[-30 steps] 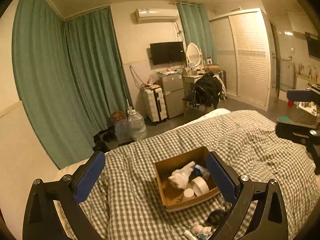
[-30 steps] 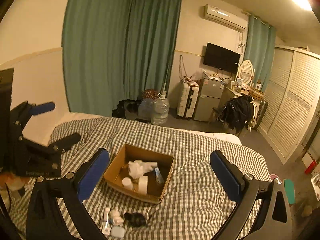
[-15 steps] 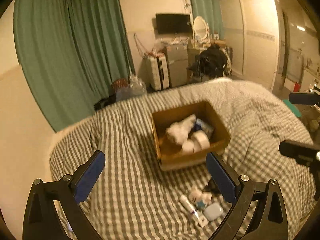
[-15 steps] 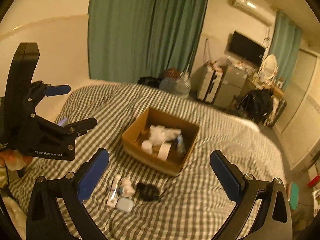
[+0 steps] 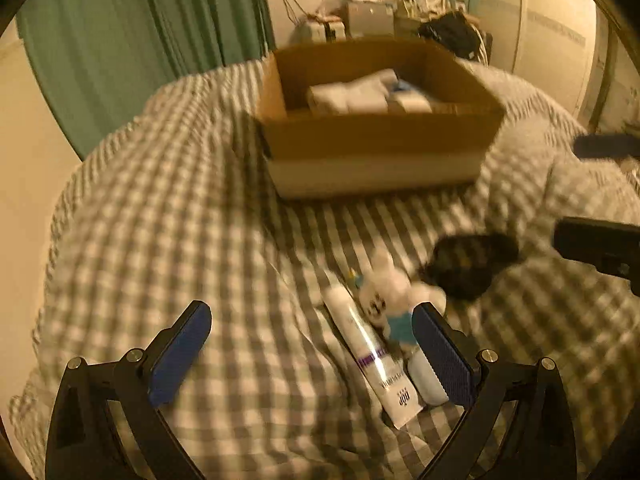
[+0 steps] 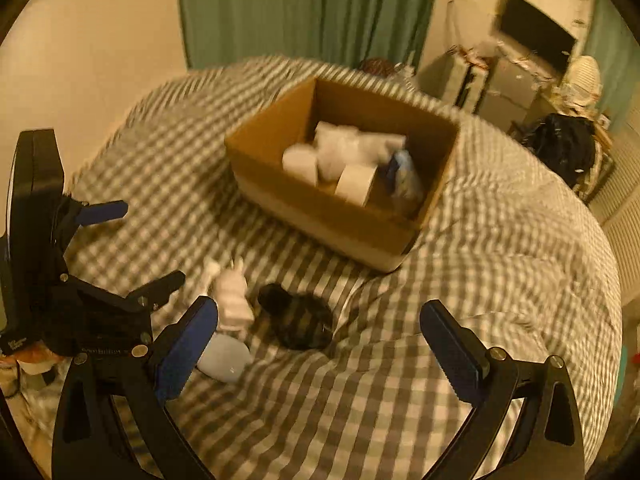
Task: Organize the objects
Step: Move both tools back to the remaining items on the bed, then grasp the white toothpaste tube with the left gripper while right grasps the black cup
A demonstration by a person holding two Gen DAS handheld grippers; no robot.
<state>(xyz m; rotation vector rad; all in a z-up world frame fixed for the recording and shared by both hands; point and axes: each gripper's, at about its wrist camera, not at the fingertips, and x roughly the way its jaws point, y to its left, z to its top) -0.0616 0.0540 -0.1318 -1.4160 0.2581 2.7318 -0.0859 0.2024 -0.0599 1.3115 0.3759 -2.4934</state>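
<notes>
Nearest the left gripper (image 5: 310, 354), whose fingers are spread wide and hold nothing, lies a white tube (image 5: 370, 356) on the checked bedspread (image 5: 180, 208). It sits just inside the gripper's right-hand finger, well short of the cardboard box (image 5: 376, 148). It looks light, soft-walled and a little slick, so the stiffer middle of the barrel seems the safest hold — not the crimped end. Touching it on the side toward the box is a small white figure (image 5: 386, 292), probably light but awkward in shape. Beside that is a dark bundle (image 6: 298, 318), seemingly soft and easy to pinch anywhere. A pale oval case (image 6: 224, 356) lies nearest of all. The right gripper (image 6: 320, 346) hangs low over the bundle, tilted down toward the box — fingers apart, empty.
</notes>
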